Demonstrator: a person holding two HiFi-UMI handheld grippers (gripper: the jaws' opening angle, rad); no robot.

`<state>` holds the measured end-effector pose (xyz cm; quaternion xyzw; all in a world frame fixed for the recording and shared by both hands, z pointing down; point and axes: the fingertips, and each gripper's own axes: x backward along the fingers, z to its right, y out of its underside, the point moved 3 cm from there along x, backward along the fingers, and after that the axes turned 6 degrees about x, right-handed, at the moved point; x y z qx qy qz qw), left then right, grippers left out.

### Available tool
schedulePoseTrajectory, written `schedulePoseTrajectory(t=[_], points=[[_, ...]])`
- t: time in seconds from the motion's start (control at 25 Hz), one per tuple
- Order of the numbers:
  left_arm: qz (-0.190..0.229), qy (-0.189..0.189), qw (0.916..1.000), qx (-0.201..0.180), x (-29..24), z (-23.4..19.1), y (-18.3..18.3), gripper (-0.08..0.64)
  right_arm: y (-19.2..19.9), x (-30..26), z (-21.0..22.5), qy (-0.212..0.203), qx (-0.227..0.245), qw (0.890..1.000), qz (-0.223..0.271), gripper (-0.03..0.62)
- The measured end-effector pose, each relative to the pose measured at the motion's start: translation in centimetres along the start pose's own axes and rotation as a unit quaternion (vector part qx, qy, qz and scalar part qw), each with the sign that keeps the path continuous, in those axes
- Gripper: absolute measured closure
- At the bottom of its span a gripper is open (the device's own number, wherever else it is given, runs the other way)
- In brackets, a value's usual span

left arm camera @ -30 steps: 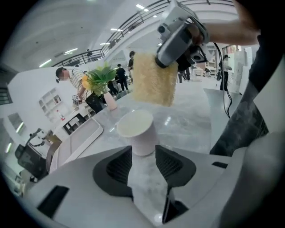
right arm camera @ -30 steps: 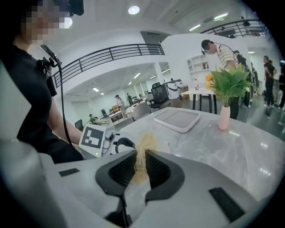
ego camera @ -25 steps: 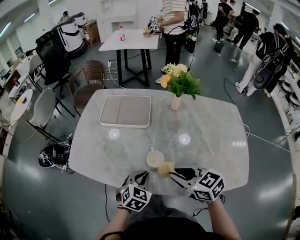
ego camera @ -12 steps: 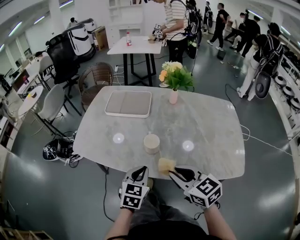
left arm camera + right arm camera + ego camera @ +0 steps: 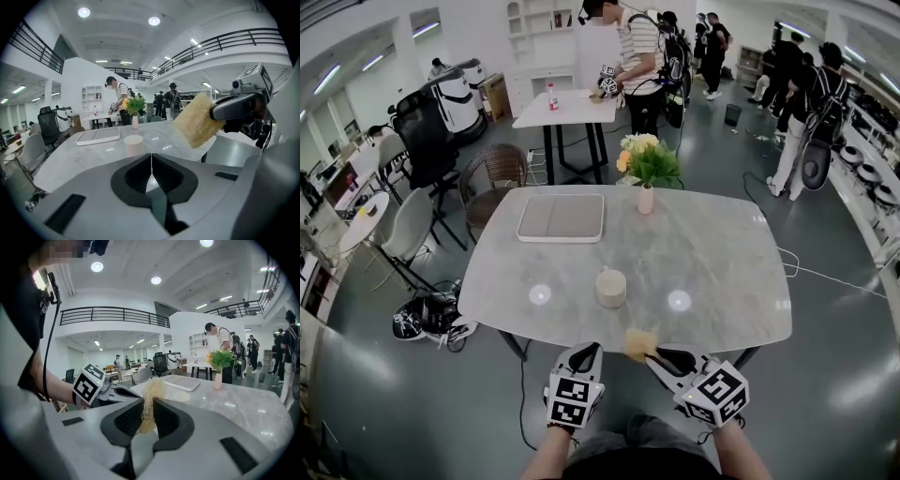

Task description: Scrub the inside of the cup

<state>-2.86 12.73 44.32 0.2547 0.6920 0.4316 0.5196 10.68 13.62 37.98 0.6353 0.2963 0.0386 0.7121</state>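
Observation:
A pale beige cup (image 5: 611, 288) stands upright on the grey marble table (image 5: 722, 262), near its front middle; it also shows as the cup (image 5: 133, 144). My left gripper (image 5: 588, 351) hovers at the table's near edge, short of the cup, shut with nothing between its jaws; the left gripper (image 5: 151, 161) shows the jaws meeting. My right gripper (image 5: 654, 355) beside it is shut on a yellow sponge (image 5: 638, 342). The sponge (image 5: 149, 401) sticks up from between the jaws of the right gripper (image 5: 147, 414). From the left gripper view the sponge (image 5: 197, 120) hangs to the cup's right.
A flat white tray (image 5: 562, 217) lies at the table's far left. A pink vase of flowers (image 5: 646, 183) stands at the far middle. Chairs (image 5: 408, 225), a second table (image 5: 567, 108) and several people stand beyond.
Both grippers have drawn back from the cup to the table's near edge, the sponge still in the right one. The head view now takes in more of the room.

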Motion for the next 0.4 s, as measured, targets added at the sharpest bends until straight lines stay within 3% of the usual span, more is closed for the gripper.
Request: schedulePoseTrajectory(t=[0.24, 0.4], points=[[-0.018, 0.034, 0.9991, 0.017, 3.5, -0.8, 2.5, 0.541, -0.1, -0.6, -3.5, 0.036, -0.003, 0.999, -0.025, 0.528], [-0.030, 0.043, 0.9978, 0.041, 4.6, -1.9, 4.9, 0.541, -0.4, -1.6, -4.4, 0.048, -0.014, 0.999, -0.013, 0.528]])
